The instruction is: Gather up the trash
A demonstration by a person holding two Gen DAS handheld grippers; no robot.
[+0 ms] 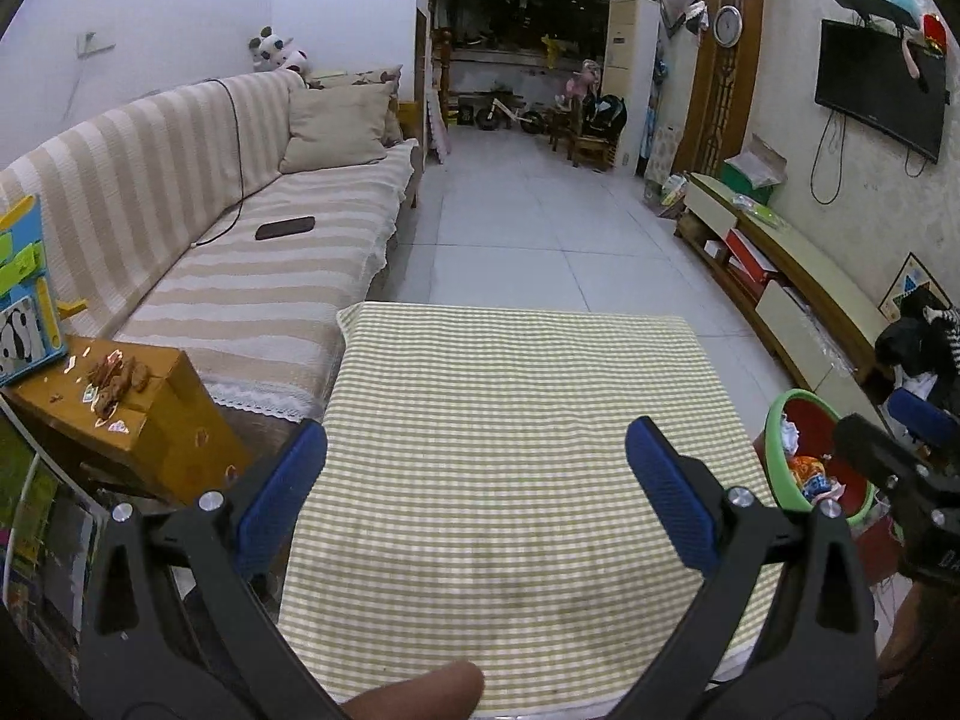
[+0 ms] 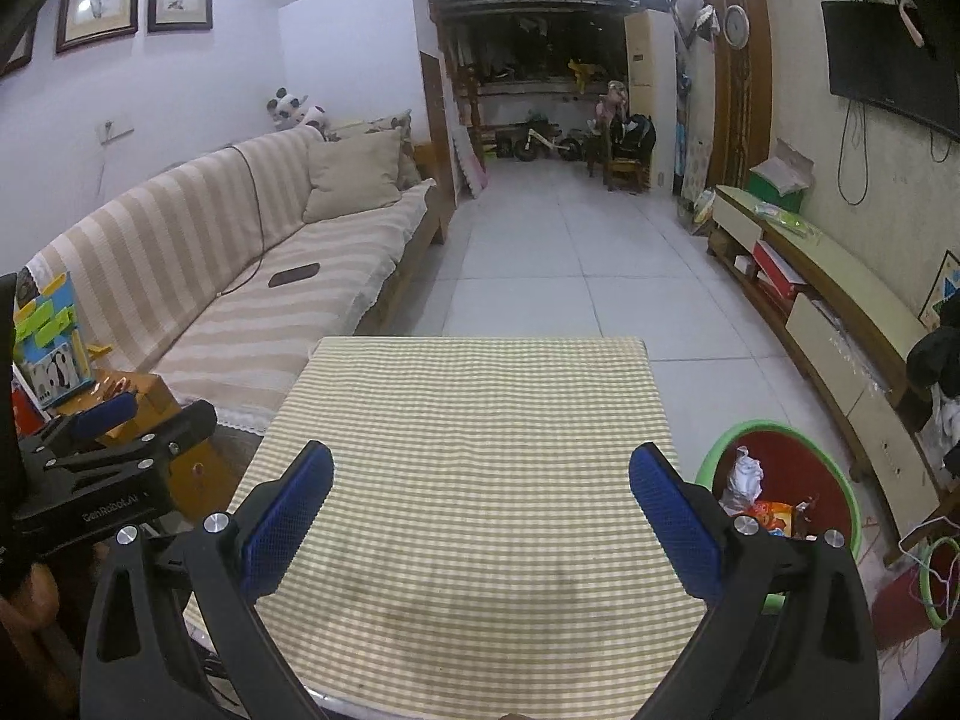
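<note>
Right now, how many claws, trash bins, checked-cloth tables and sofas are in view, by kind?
Claws: 2, left claw and right claw, both open
Trash bin: 1, trash inside
Checked table: 1
Striped sofa: 1
Total: 5

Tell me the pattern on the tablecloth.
The tablecloth has a fine yellow-green and white check; the right wrist view shows it best.

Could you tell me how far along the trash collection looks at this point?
Done: wrappers and crumpled paper already lie in the red bin; the checked tablecloth shows no litter. In hand: nothing, since the left gripper and right gripper are open. Left: scraps on the wooden side table.
</note>
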